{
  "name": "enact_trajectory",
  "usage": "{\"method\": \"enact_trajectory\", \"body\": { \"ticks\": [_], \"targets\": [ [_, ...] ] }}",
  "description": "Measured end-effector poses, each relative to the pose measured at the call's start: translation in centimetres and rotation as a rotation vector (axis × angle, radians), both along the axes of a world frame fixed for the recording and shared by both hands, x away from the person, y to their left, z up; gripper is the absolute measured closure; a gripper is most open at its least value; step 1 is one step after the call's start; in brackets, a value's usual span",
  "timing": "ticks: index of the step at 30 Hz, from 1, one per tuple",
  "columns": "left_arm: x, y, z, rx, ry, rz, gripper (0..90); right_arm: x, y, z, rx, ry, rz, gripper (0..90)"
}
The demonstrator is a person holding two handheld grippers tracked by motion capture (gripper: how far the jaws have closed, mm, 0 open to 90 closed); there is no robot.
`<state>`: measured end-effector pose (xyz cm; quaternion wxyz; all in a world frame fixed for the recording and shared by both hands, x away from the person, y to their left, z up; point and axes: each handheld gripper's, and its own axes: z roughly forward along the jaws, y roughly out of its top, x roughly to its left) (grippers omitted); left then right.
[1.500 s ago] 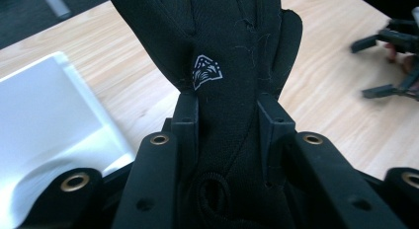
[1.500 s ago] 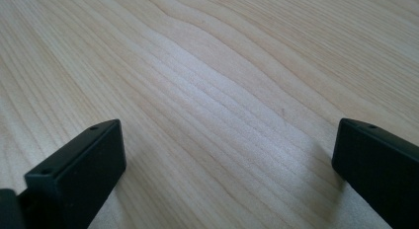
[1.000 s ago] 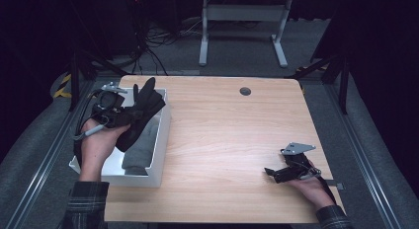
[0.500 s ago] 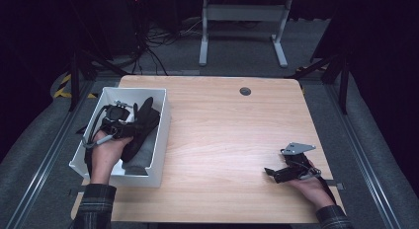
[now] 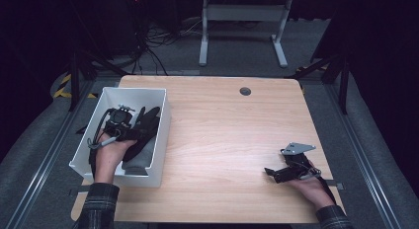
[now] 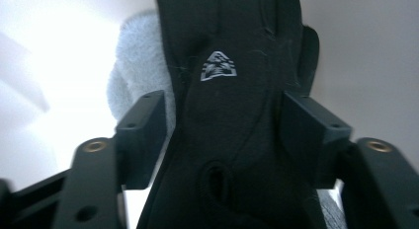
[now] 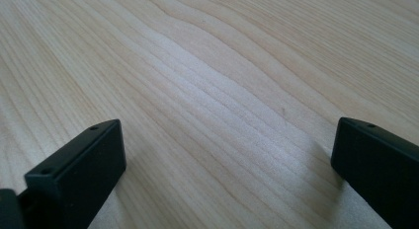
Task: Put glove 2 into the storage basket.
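Note:
A black glove [image 5: 147, 121] with a small white logo lies in the white bin [image 5: 134, 92] at the table's left side, on top of a grey fleecy cloth [image 5: 137, 159]. My left gripper [image 5: 132, 126] is down inside the bin, shut on the glove. In the left gripper view the glove [image 6: 237, 36] fills the space between both jaws of the gripper [image 6: 225, 120], with the grey cloth [image 6: 141, 56] behind it. My right gripper [image 5: 271, 172] rests low at the table's front right, open, with bare wood between the jaws of the gripper [image 7: 227, 150].
The wooden table [image 5: 222, 120] has a round cable hole [image 5: 245, 91] near its far edge. The bin overhangs the table's left edge a little. Dark floor, cables and a desk frame [image 5: 242, 21] lie beyond the table.
My left gripper has carried the glove from above the bin down into it, towards the person. The right gripper has stayed where it was.

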<state>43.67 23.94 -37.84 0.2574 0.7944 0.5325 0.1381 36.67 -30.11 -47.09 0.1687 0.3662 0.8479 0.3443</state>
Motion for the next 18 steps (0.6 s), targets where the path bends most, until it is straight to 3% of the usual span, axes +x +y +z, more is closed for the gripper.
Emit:
{"method": "enact_trajectory", "body": {
  "ticks": [3,10,18],
  "targets": [
    [-0.1,0.1,0.5,-0.015,-0.024,0.001,25.9,0.0,0.0,0.0,-0.001,0.0,-0.001,0.5],
    [-0.6,0.3,2.4,-0.051,-0.087,-0.01,21.1,0.0,0.0,0.0,-0.001,0.0,-0.001,0.5],
    [-1.2,-0.9,4.8,-0.111,-0.145,-0.075,19.7,0.0,0.0,0.0,0.0,0.0,0.0,0.5]
  ]
}}
